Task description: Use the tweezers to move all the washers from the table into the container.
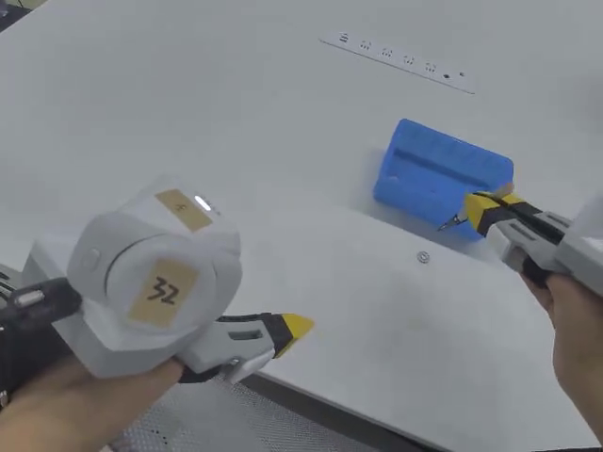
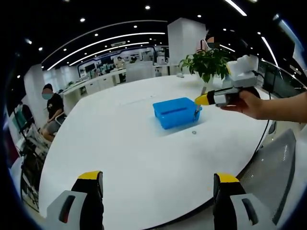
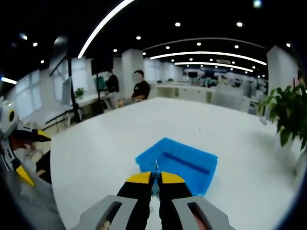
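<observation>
Right claw (image 1: 485, 209) is pinching the tweezers (image 1: 453, 223) by the blue box (image 1: 429, 169) — we are aiming low for the washer (image 1: 423, 257); left claw (image 2: 157, 176) gaping, empty.

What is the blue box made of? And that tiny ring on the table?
The blue box looks like plastic: solid colour, matte, moulded rounded edges. The tiny ring is probably metal, greyish, but too small to be sure.
</observation>
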The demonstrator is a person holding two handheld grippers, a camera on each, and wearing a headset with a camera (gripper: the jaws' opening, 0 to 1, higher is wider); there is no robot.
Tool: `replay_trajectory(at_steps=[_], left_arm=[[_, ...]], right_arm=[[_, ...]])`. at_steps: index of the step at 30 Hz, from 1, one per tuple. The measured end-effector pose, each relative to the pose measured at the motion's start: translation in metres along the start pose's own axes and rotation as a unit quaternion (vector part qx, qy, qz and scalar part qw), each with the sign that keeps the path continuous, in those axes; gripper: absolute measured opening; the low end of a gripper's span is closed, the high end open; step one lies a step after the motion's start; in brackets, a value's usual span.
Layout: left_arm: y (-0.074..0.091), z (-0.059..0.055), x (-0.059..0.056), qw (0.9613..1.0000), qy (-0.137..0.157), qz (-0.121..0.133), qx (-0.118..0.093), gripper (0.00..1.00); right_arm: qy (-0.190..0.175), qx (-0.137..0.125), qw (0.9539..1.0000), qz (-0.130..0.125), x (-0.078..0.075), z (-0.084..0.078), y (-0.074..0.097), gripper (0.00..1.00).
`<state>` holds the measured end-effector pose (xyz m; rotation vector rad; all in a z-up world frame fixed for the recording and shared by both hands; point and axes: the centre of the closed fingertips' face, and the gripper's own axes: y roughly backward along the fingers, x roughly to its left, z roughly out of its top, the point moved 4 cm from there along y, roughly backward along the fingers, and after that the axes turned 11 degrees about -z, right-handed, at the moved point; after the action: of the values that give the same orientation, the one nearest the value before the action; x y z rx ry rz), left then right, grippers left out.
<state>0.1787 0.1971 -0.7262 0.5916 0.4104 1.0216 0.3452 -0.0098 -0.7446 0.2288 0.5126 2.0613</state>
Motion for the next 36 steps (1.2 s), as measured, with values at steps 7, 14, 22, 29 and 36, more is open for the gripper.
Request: replay_trajectory(at_steps=[7,14,22,29,36], left_arm=[[-0.001,-0.001,0.002,1.0000,0.002,0.001,0.001,0.98],[-0.002,-0.001,0.002,1.0000,0.002,0.000,0.004,0.98],[-0.003,-0.001,0.002,1.0000,0.001,-0.003,0.006,0.98],[-0.004,-0.002,0.001,1.0000,0.002,-0.004,0.008,0.98],[-0.005,-0.003,0.000,0.9999,0.003,-0.005,0.009,0.98]], right_arm=[[0.009,0.027,0.9996,0.007,0.001,-0.016,-0.008,0.02],[0.012,0.041,0.9990,0.010,0.005,-0.022,-0.007,0.02],[0.005,0.042,0.9991,0.006,0.007,-0.022,-0.005,0.02],[0.012,0.042,0.9990,0.007,0.010,-0.022,-0.002,0.02],[0.020,0.041,0.9989,0.008,0.011,-0.022,-0.003,0.02]])
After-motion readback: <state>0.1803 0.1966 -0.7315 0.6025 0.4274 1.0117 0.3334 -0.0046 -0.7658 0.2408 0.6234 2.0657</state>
